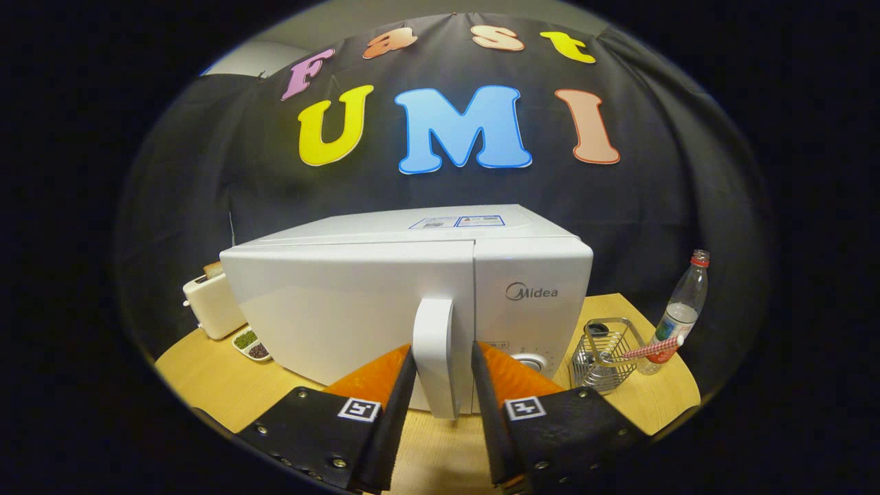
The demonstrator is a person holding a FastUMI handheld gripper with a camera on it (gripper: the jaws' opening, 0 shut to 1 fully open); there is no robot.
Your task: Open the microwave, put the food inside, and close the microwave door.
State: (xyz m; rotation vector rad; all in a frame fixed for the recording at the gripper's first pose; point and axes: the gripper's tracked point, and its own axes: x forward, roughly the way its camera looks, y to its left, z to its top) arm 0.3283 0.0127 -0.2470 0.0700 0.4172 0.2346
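A white microwave (344, 302) stands on the round wooden table (199, 378), its door looking shut. Its vertical white door handle (434, 357) sits between my two fingers. My gripper (442, 349) is open around the handle: the left finger (385, 378) lies against the handle's side, while a narrow gap shows between the right finger (502, 375) and the handle. A small divided dish of green and dark food (251, 344) rests on the table by the microwave's left front corner.
A white toaster (210, 306) with bread in it stands left of the microwave. On the right are a wire holder (605, 354) with a red-checked stick (650, 350) and a clear bottle with a red cap (684, 309). The control dial (533, 361) sits just right of my fingers.
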